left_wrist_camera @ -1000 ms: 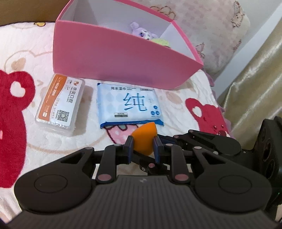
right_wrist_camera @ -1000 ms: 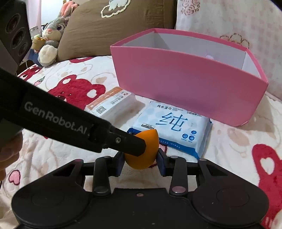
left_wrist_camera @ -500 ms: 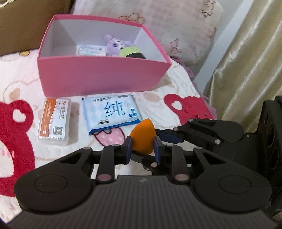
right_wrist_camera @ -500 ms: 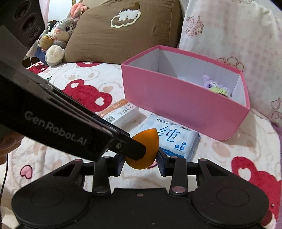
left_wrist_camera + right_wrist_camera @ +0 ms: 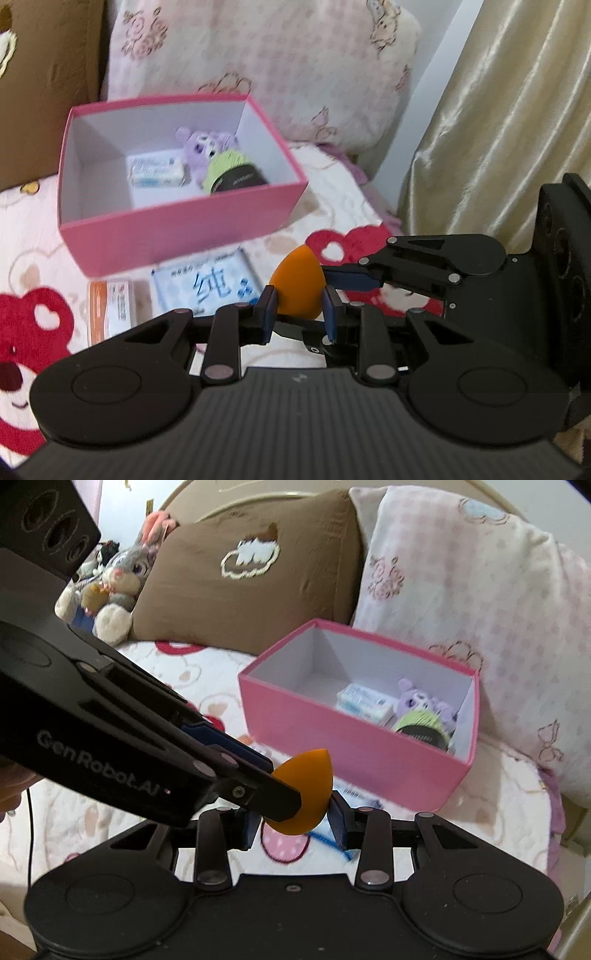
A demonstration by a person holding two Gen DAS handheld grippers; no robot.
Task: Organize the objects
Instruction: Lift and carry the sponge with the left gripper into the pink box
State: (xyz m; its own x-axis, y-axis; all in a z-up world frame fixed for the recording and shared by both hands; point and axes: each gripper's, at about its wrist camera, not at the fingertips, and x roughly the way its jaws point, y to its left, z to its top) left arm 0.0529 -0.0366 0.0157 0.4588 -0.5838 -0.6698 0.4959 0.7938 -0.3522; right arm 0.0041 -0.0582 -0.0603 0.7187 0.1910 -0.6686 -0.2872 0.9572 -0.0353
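An orange teardrop sponge [image 5: 295, 284] hangs in the air above the bed. My left gripper [image 5: 298, 310] is shut on it, with a blue pad on each side. My right gripper [image 5: 295, 823] is also shut on the sponge [image 5: 306, 775], and its fingers reach in from the right in the left wrist view. The left gripper's fingers [image 5: 258, 786] cross in from the left in the right wrist view and cover part of the sponge. Beyond stands the open pink box [image 5: 166, 229], which holds a purple plush [image 5: 203, 147], a green and black item [image 5: 232, 173] and a white pack [image 5: 157, 170].
A blue wet wipes pack [image 5: 207, 284] and an orange and white box [image 5: 110, 306] lie on the bear-print blanket in front of the pink box [image 5: 332, 746]. A brown pillow [image 5: 240, 572], a pink pillow [image 5: 461, 590] and a rabbit plush [image 5: 118, 576] line the back. A curtain [image 5: 498, 129] hangs on the right.
Both grippers have risen together with the sponge between them. The box and the packs now sit lower and farther off, and the box's inside has come into view.
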